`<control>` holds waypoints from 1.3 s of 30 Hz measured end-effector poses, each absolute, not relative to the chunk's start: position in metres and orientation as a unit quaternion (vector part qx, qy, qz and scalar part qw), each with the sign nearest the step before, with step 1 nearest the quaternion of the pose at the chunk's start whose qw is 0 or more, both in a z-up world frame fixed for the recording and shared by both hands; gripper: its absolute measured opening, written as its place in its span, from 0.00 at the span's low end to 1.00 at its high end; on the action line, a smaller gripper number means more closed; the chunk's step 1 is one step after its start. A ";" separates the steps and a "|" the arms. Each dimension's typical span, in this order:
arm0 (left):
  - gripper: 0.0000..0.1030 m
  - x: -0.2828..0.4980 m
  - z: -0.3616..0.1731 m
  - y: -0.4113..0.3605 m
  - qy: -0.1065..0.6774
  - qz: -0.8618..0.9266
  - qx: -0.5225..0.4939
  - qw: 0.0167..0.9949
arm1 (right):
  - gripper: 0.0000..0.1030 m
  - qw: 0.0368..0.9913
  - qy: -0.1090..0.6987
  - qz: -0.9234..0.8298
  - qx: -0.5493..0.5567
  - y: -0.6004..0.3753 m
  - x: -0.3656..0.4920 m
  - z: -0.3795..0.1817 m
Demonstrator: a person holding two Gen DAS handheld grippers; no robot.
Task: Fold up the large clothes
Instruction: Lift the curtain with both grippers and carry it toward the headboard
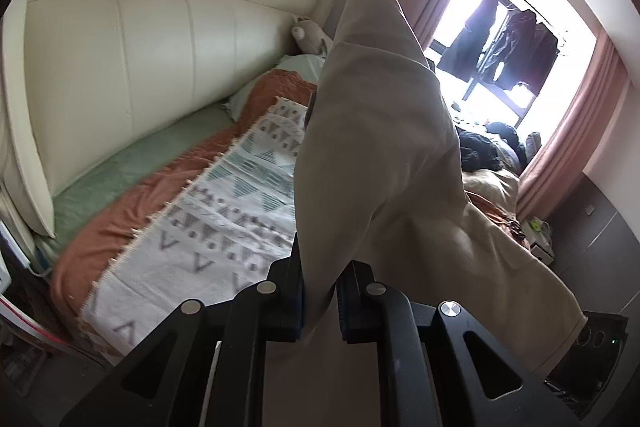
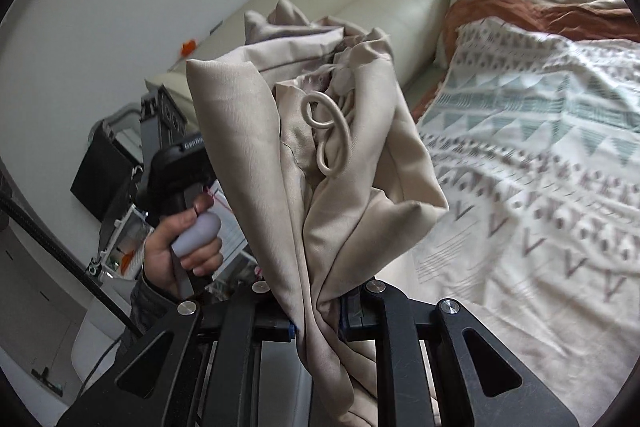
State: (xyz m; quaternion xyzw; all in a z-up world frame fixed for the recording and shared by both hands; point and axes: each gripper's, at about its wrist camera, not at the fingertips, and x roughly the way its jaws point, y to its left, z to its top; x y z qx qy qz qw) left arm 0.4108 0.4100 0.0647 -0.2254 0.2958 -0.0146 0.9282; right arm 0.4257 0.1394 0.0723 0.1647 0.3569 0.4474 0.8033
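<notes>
While a large beige woven cloth (image 1: 380, 155) is held aloft above the patterned bedspread (image 1: 224, 211), it is pinched by both the left gripper (image 1: 320, 301) and right gripper (image 2: 316, 311); its bunched plastic rings (image 2: 326, 129) could be snagged during folding.

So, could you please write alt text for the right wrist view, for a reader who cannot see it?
The right hand-held gripper is shut on a bunched beige garment with two pale rings at its middle, held above a bed covered by a patterned blanket. At left, a hand grips the other device's handle.
</notes>
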 end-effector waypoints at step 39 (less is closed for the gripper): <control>0.13 0.544 -0.027 0.538 0.399 0.141 -0.159 0.892 | 0.11 0.698 0.456 0.490 0.253 0.349 0.659 -0.037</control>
